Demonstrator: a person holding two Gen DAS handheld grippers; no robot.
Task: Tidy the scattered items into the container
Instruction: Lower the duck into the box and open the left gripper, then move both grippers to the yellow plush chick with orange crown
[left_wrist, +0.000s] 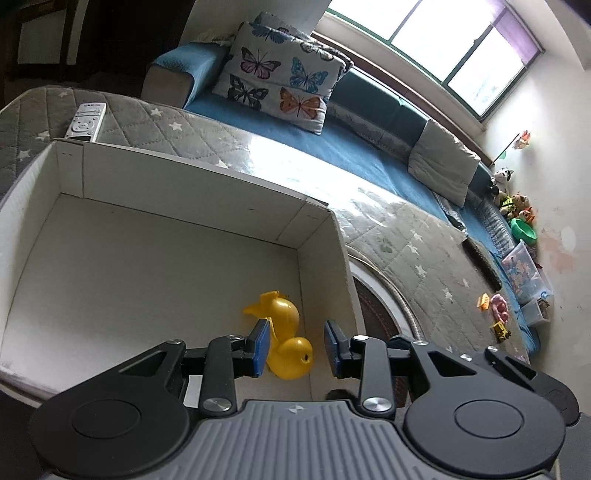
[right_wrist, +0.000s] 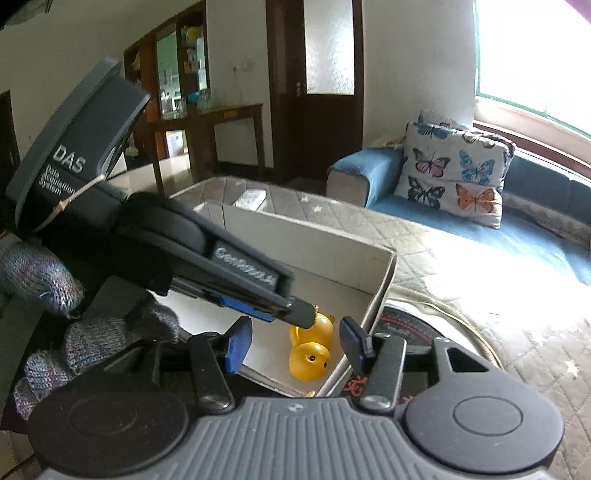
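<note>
A yellow toy duck lies on the floor of the white cardboard box, in its near right corner. My left gripper is open just above the duck, jaws apart and not touching it. In the right wrist view the duck lies in the box corner. My right gripper is open and empty above the box's near edge. The left gripper's body reaches in from the left over the box. Small toys lie scattered on the quilted mat at the far right.
A white remote lies on the grey star-quilted mat behind the box. A blue sofa with a butterfly pillow runs along the window. Plush toys and bins sit at the far end. A dark round rug edge lies right of the box.
</note>
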